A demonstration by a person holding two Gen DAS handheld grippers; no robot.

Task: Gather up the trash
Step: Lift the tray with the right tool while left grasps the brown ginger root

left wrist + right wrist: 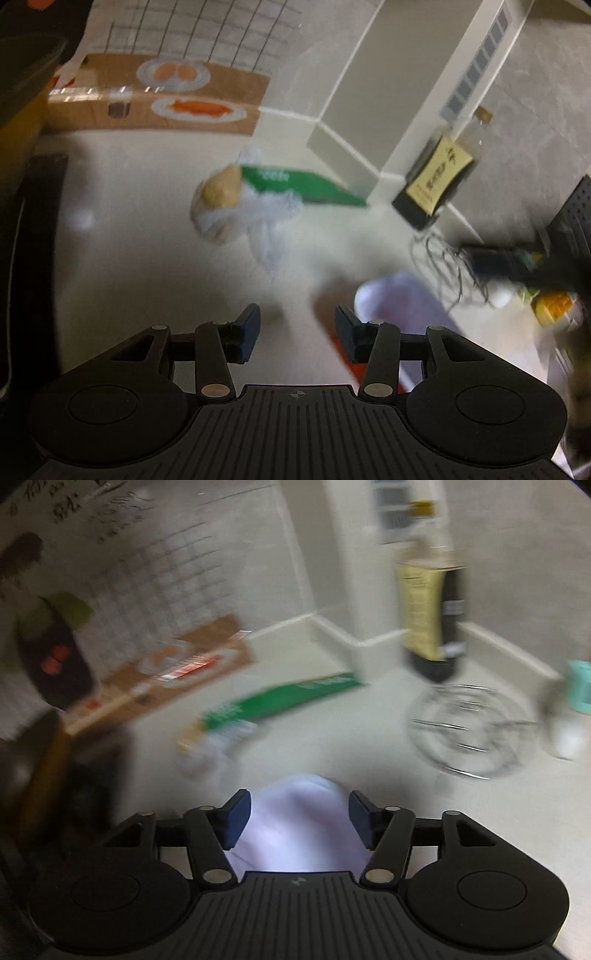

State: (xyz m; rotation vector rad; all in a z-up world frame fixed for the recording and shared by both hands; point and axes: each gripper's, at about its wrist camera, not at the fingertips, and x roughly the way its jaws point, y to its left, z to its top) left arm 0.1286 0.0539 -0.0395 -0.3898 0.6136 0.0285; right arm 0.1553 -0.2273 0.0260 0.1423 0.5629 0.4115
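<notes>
Trash lies spread over the pale bench, and both views are blurred.

In the left wrist view, the left gripper has its fingers spread wide with nothing between them, only bare bench. Far ahead and to the left of them a brown printed mat with pictures of plates lies against the gridded wall. Ahead of the fingers and slightly left sits a crumpled clear plastic bag with something tan inside, and a flat green package rests touching its upper side, reaching to the right. Just beside the right finger, ahead and to its right, lies a pale lilac bag. Farther right stands a dark bottle with a yellow label, a wire rack at its foot.

In the right wrist view, the right gripper holds its fingers apart, and the lilac bag sits between them; whether the pads touch it I cannot tell, though a gap seems to show on each side. Ahead and to the left are the plastic bag and the green package, the mat beyond them. Ahead and to the right the bottle stands upright behind the wire rack, with a teal object at the far right edge.
</notes>
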